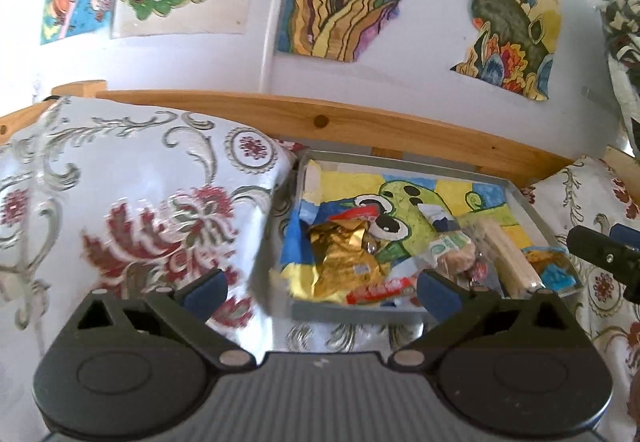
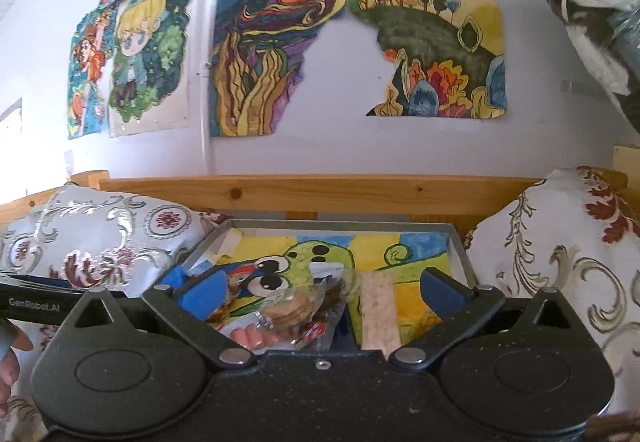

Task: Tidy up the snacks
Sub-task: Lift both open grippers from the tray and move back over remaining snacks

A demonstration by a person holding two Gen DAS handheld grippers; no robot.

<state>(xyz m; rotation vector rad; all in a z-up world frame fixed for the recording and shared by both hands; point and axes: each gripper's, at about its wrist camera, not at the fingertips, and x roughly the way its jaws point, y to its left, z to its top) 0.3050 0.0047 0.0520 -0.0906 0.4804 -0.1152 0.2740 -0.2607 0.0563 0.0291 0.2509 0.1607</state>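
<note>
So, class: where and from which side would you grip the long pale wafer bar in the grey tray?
Grip the long pale wafer bar across its narrow width at mid-length, coming from above: it lies flat in the grey tray, long sides exposed, probably within the open right gripper's span.

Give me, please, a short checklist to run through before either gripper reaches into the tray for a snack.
1. Left gripper open and empty: ok.
2. Right gripper open and empty: ok.
3. Tray in both views: ok.
4. Gold foil packet uncovered on top: ok.
5. Long cracker pack free of neighbours: cannot tell.
6. Tray sits level on the bedding: cannot tell.
</note>
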